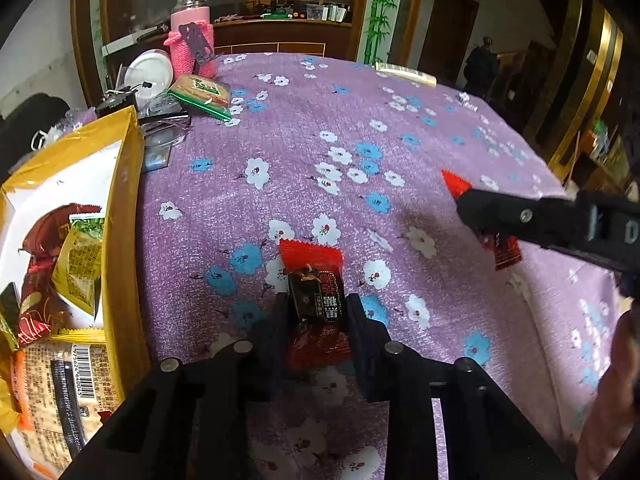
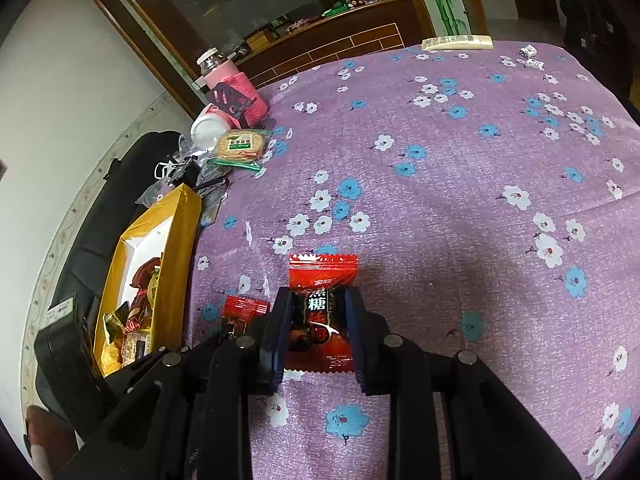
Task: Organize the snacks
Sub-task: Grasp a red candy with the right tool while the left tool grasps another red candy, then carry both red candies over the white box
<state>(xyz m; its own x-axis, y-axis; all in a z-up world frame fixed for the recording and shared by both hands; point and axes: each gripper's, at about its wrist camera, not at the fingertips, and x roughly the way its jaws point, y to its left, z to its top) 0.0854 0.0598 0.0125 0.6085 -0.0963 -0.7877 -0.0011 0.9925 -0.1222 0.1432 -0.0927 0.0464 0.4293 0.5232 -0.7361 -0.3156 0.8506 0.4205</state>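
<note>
Both grippers tilt down (seemingly low): left gripper pinching a red candy, right gripper another candy.

Two red-and-black candy packets are seen beside the yellow snack box, where wrapped snacks are piled.

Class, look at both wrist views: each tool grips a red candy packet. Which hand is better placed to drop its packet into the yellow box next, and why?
Left. The left tool, shut on its candy packet, sits right beside the yellow box; the right tool holds its packet farther across the cloth.
</note>
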